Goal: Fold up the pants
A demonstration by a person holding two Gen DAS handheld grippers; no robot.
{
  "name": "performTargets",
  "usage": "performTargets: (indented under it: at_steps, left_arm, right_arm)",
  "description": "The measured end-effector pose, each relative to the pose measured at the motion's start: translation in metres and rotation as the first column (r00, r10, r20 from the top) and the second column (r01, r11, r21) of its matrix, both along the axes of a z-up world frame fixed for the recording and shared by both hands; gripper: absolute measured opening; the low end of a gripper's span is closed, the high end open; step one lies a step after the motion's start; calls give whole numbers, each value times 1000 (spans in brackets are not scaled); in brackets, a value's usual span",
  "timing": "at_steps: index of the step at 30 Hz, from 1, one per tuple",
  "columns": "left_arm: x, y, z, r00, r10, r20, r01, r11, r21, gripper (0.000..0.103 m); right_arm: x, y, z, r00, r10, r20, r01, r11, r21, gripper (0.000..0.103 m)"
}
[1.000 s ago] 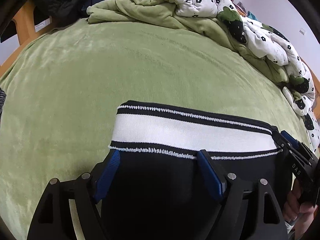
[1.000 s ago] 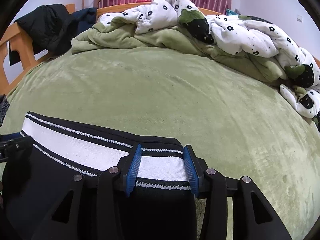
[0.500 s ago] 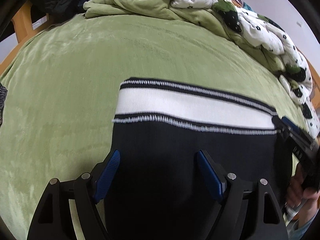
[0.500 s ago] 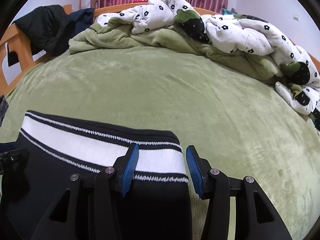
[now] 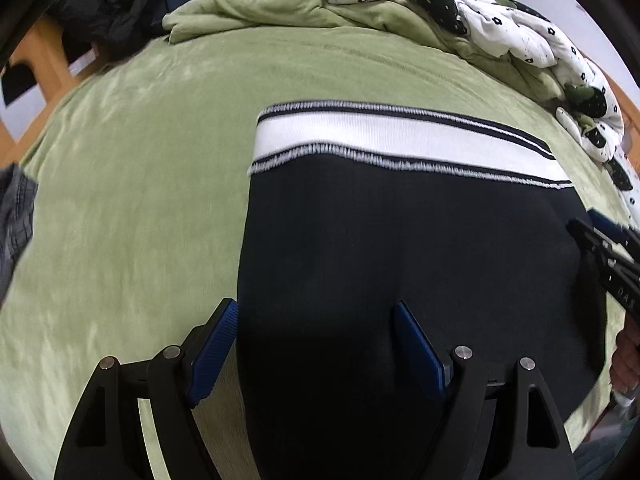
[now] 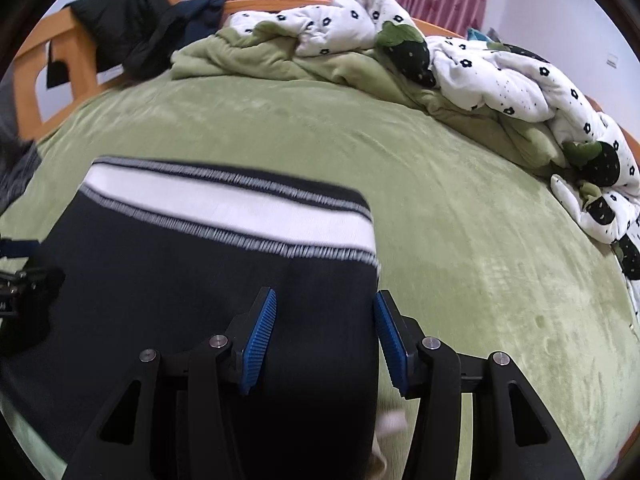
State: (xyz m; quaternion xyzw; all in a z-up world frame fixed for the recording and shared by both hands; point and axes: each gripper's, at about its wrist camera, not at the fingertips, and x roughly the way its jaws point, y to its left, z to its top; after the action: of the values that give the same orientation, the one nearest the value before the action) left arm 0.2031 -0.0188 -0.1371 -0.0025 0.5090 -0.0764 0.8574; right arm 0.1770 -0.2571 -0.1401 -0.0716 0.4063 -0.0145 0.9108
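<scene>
Black pants [image 5: 400,264] with a white, black-trimmed waistband [image 5: 400,140] lie flat on the green bed, waistband at the far end. They also show in the right wrist view [image 6: 192,296]. My left gripper [image 5: 316,352] is open and empty over the pants' left edge. My right gripper [image 6: 324,332] is open and empty over the pants' right edge; it also shows at the right edge of the left wrist view [image 5: 608,256].
A green blanket [image 6: 440,184] covers the bed. A rumpled white flowered quilt [image 6: 480,68] and a green blanket pile lie along the far and right sides. Dark clothes [image 6: 132,40] hang on the wooden bed frame [image 6: 60,60]. A grey cloth [image 5: 16,216] lies at the left.
Both grippers have pulled back from the waistband toward the near end of the pants. The right gripper opened and let go of the waistband, which now lies flat.
</scene>
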Motion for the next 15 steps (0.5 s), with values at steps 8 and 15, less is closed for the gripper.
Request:
performTargets:
  at_steps: [8,15]
  left_arm:
    - [-33,4,0,999,10,-44,-14,996,-92,79]
    - [-57,8,2,998,5,-55,-10,995,-95,79]
  right_arm:
    - [-37,-4,-2,1000,16,-24,-15,999,31,49]
    - [-71,-12,-9,999,1,-53,4,996,92,50]
